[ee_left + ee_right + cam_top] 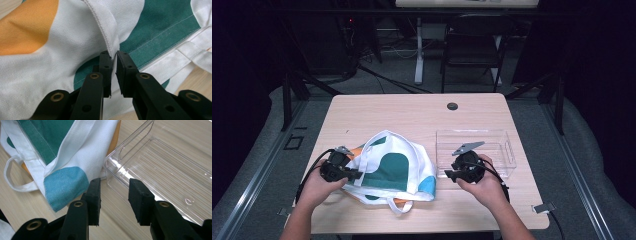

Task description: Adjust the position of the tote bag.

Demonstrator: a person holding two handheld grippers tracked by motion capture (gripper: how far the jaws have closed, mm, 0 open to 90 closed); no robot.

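The cloth bag (pixel 392 167) lay flat on the tabletop (pixel 412 115), just left of a clear plastic tray (pixel 507 150). The left gripper (pixel 113 55) had its fingers (pixel 125 70) clamped on the bag's white hemmed edge. The right gripper (pixel 113 192), fingers apart and empty, hovered between bag and tray. This looked like the opening grasp; next, the pinched edge probably needed lifting.

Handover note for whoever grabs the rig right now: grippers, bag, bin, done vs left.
Left gripper: jaws pinched on a white hemmed edge of the tote bag.
Right gripper: jaws open, nothing between them, at the near corner of the clear bin.
Bag lies flat on the table, left of the bin; the bin looks empty.
Done: edge gripped. Left: probably opening or moving the bag.
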